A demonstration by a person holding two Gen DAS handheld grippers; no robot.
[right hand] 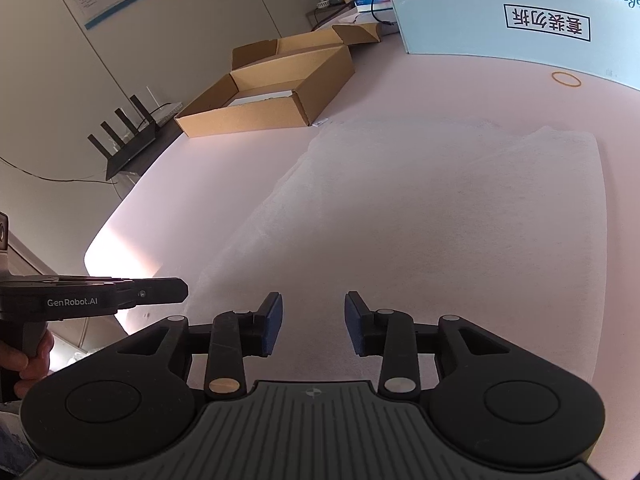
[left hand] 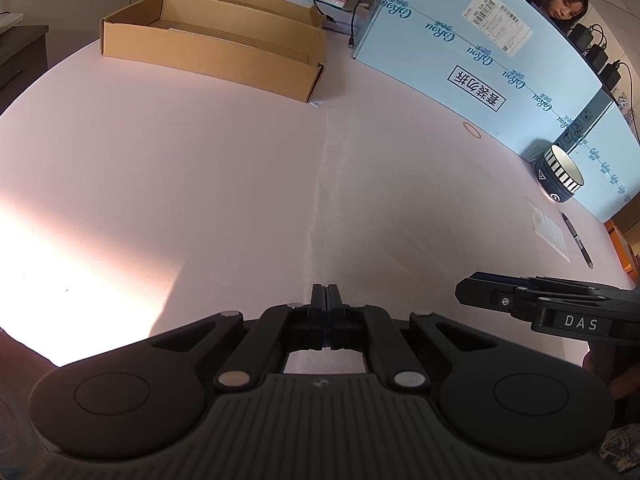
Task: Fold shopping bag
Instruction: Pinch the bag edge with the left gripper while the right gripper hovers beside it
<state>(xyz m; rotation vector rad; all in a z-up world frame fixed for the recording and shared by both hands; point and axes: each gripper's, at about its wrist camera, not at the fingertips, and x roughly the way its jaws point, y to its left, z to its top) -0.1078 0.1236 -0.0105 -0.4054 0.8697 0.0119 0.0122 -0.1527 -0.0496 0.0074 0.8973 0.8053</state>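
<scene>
bag: the pale shopping bag (right hand: 460, 220) lies flat and spread on the pink table (left hand: 140, 160), near the front edge, so its sides can be reached for folding.
left gripper: the left gripper (left hand: 327, 294) is fully closed at the bag's near edge; whether fabric is pinched between its tips cannot be told.
right gripper: the right gripper (right hand: 314, 314) hovers partly open over the bag's near part, nothing between the blue pads (right hand: 275, 318), likely lining up for a grasp.
clutter: the cardboard box (left hand: 216, 44), blue carton (left hand: 480, 60) and striped cup (left hand: 560, 172) sit well back, leaving room.
</scene>
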